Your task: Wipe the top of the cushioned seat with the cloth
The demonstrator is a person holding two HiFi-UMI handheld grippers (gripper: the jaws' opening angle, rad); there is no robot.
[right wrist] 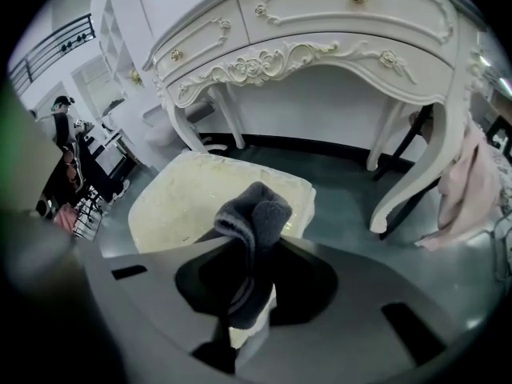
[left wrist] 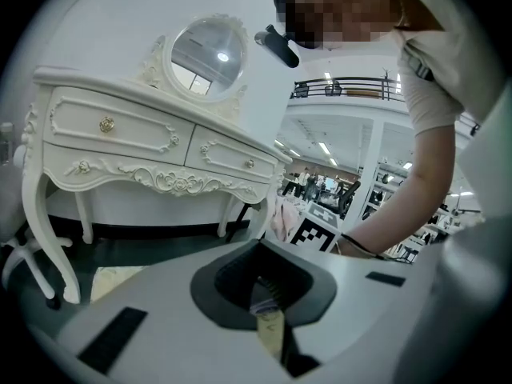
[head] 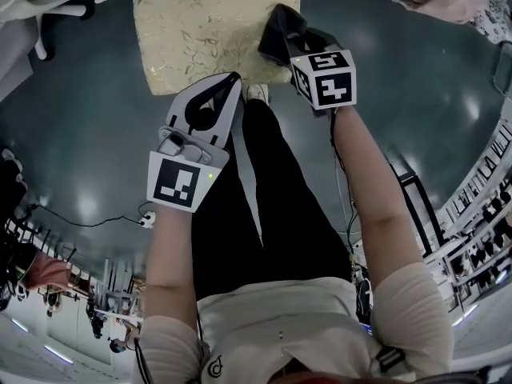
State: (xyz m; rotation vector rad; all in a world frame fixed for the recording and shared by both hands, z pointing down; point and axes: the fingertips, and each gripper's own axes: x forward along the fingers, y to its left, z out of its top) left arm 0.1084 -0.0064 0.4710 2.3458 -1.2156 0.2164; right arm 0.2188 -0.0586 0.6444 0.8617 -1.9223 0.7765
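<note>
Right gripper (right wrist: 250,298) jaws clamp a bunched dark grey fabric cloth (right wrist: 254,214) over the near right corner of the pale cream, floral-patterned square cushioned seat (head: 200,34), evidently positioned for wiping, while left gripper (head: 227,85), jaws together and empty, stands clear beside the seat's near edge.

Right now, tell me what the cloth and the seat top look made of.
The cloth looks like thick dark grey fleece or knit: fuzzy nap, soft folds. The seat top looks like cream woven upholstery, perhaps brocade: faint leafy pattern, slight sheen, padded edges.
</note>
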